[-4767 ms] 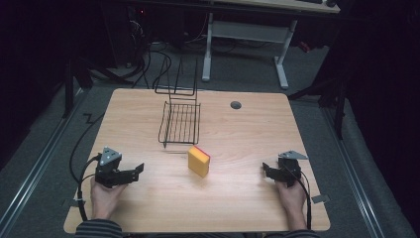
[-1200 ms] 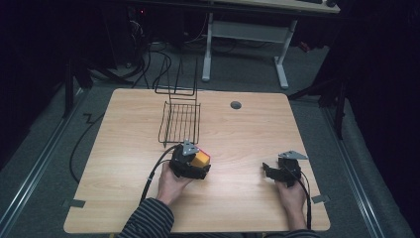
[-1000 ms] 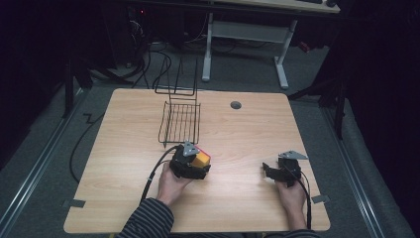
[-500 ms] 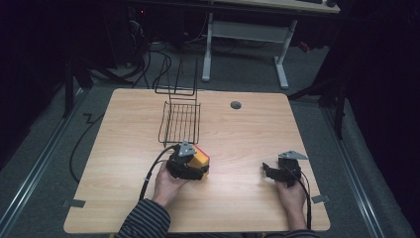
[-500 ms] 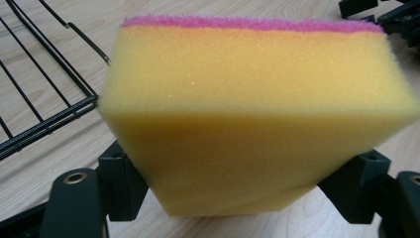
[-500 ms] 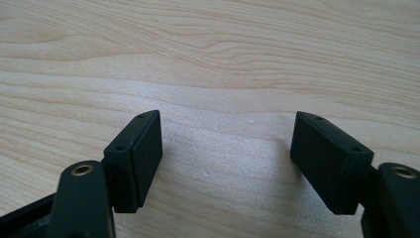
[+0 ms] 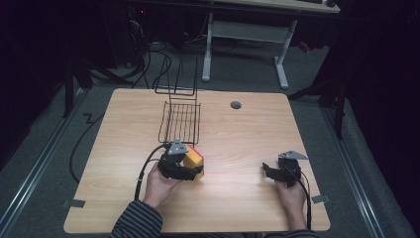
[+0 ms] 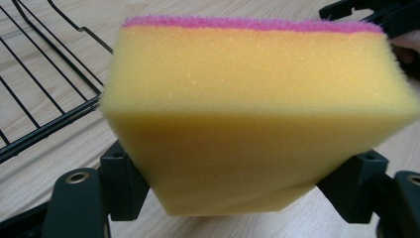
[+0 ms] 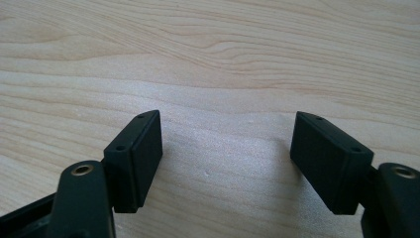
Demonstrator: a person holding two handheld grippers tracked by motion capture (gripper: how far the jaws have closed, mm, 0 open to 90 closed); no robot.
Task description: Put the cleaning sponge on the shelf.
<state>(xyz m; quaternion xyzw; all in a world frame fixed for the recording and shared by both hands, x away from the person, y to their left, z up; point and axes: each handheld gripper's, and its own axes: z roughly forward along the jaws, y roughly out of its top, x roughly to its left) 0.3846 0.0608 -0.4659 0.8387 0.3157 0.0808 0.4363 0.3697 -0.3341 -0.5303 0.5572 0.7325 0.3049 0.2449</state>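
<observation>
A yellow sponge (image 7: 194, 159) with a pink scouring layer is held just above the wooden table (image 7: 237, 134), in front of the black wire basket (image 7: 181, 121). My left gripper (image 7: 196, 167) is shut on it; its jaws have just been closing, with the sponge between them. In the left gripper view the sponge (image 8: 257, 114) bulges between the pads (image 8: 124, 186), which squeeze its lower part, tilted with the pink layer on top. My right gripper (image 7: 266, 169) rests at the table's right, open, with bare wood between its fingers (image 9: 136, 158).
Wires of the basket (image 8: 44, 99) run close on the left in the left gripper view. A round cable hole (image 7: 236, 105) lies at the table's back. Behind the table stands a white desk frame (image 7: 245, 34) among floor cables.
The left hand crossed from the table's left side to the sponge and closed on it. In the last second the sponge rose slightly and shifted toward the basket. The right hand stayed still.
</observation>
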